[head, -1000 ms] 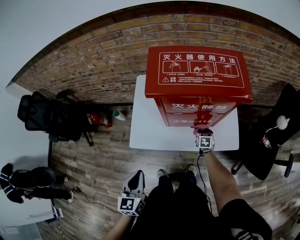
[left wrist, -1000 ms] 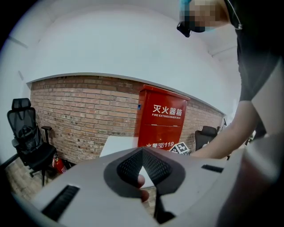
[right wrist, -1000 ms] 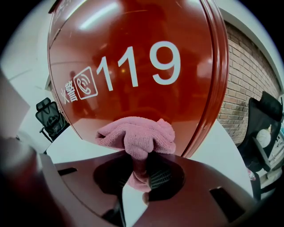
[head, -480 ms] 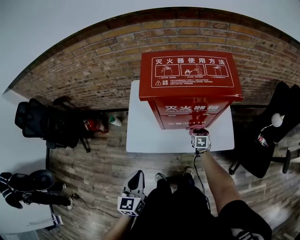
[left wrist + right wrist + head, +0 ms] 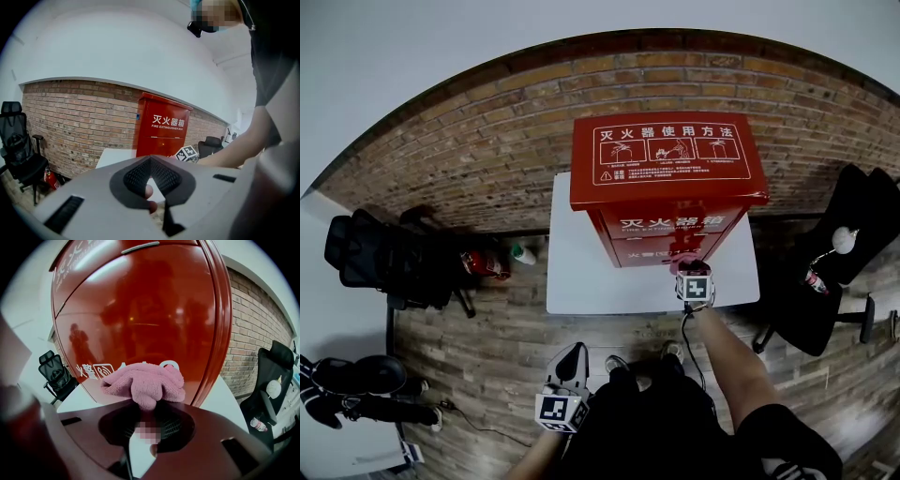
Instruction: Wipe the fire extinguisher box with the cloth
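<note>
Only the right gripper view shows the pink cloth (image 5: 143,380) clearly, clamped in the jaws of the right gripper (image 5: 144,405) against the fire extinguisher box (image 5: 150,310) front; it's hard to make out in head view. Left gripper (image 5: 150,161) jaws closed, empty

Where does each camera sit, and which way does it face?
Head view: on the person's head, facing steeply down at the fire extinguisher box on a white table; left tool, right tool, right arm, legs show.
Left gripper view: on the left tool, low, facing the box front and brick wall; right arm shows.
Right gripper view: on the right tool, facing the box closely; jaws grip the cloth.
All three share the box.
</note>
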Demonstrator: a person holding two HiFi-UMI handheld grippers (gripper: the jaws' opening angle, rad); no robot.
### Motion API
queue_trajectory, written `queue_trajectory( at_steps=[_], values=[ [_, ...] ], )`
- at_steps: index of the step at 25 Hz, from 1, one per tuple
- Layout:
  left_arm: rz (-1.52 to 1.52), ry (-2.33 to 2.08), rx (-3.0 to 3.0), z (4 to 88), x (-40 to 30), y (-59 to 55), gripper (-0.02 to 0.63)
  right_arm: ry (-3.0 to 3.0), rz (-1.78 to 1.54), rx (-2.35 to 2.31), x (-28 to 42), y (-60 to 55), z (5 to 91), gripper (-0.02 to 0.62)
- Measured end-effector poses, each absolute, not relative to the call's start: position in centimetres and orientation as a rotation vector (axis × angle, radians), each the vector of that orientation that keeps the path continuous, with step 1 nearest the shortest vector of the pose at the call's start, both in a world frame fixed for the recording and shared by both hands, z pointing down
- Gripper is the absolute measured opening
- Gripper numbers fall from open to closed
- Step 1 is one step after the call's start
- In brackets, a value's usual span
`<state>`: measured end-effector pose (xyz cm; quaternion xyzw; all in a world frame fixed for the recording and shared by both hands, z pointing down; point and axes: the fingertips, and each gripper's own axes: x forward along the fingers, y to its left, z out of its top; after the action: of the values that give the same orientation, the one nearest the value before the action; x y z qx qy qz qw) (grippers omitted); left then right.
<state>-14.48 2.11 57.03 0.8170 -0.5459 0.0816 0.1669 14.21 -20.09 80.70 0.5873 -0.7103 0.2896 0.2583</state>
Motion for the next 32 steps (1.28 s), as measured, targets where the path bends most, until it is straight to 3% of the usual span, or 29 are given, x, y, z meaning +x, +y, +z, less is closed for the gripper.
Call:
queue_trajectory(
  at_steps=[32],
  values=[
    [0.175, -1.44, 2.413, 56.3, -11.7, 0.2, 0.017, -1.971, 0.724, 1.616, 14.1, -20.3, 70.7, 0.087]
  ],
)
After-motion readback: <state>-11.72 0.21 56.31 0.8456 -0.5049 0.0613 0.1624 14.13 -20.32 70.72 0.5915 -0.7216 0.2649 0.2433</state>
